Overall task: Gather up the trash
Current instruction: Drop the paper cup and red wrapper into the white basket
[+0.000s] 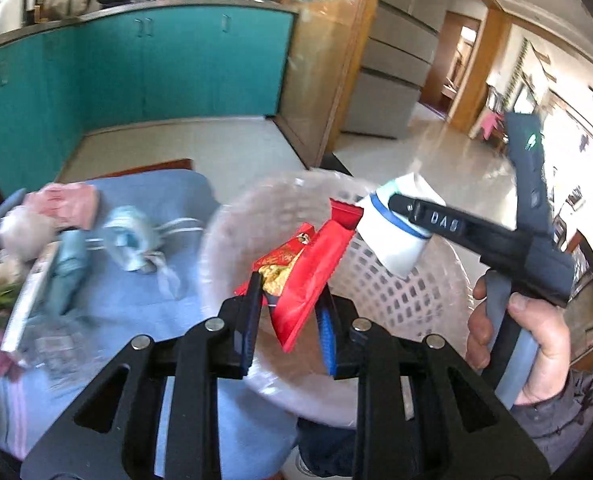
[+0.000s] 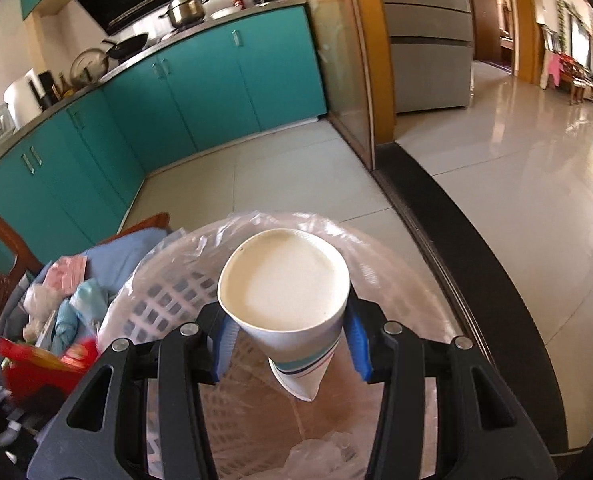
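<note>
My left gripper (image 1: 290,312) is shut on a red and gold snack wrapper (image 1: 308,272) and holds it over the rim of a pink lattice bin lined with clear plastic (image 1: 396,300). My right gripper (image 2: 292,344) is shut on a white paper cup with blue bands (image 2: 284,300), squeezed and held above the same bin (image 2: 168,304). The right gripper (image 1: 412,210) and the cup (image 1: 392,232) also show in the left wrist view over the bin's far side. The wrapper shows blurred in the right wrist view (image 2: 44,364).
A table with a blue cloth (image 1: 136,292) carries face masks (image 1: 132,236), a pink packet (image 1: 68,204), tissue and other litter. Teal kitchen cabinets (image 2: 200,84) stand behind. A grey fridge (image 2: 428,40) and a shiny tiled floor (image 2: 516,168) lie to the right.
</note>
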A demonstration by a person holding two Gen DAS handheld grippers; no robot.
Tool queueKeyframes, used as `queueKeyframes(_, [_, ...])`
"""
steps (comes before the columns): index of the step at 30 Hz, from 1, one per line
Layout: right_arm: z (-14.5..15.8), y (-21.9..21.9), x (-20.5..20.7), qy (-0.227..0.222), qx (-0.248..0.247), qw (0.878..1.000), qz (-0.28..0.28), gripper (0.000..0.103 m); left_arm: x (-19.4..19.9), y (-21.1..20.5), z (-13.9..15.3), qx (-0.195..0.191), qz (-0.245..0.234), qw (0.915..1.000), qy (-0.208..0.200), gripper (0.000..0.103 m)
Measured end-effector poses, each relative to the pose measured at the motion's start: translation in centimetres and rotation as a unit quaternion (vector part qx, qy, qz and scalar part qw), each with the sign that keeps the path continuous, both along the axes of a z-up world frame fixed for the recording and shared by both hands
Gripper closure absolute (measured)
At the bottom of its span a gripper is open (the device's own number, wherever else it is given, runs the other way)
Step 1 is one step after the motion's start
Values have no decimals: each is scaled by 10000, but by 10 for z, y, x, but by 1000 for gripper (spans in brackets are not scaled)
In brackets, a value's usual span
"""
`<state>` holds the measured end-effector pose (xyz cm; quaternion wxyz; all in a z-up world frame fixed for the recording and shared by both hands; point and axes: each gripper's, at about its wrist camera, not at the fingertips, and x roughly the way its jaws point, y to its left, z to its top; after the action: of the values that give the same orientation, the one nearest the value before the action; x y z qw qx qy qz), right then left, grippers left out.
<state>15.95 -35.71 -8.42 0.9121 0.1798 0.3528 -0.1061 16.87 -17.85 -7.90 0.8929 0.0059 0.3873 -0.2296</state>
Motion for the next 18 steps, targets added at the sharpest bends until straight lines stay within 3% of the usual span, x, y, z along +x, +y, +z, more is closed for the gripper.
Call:
queueKeyframes(5, [-1, -4, 0, 27, 64, 10000, -40, 56, 6, -15, -7, 272, 42, 9996, -40, 40])
queueKeyframes(7, [0, -2, 2, 31, 42, 10000, -25, 54, 4, -7, -5, 332, 156, 9992, -135, 37])
queueKeyframes(9, [1, 1, 2, -8, 6, 10000, -30, 44, 1, 6, -1, 396, 362, 9983, -228, 35])
queueKeyframes(13, [8, 7, 2, -173, -47, 9998, 6, 41, -10, 50, 9, 449, 921, 9937, -450, 30])
queueKeyframes(16, [16, 17, -1, -530, 127, 9982, 234, 41, -19, 91, 17, 607, 1476, 9851, -635, 28])
queueKeyframes(18, [24, 36, -3, -810, 197, 9943, 667, 40, -22, 125, 18, 828, 2004, 9736, -713, 26])
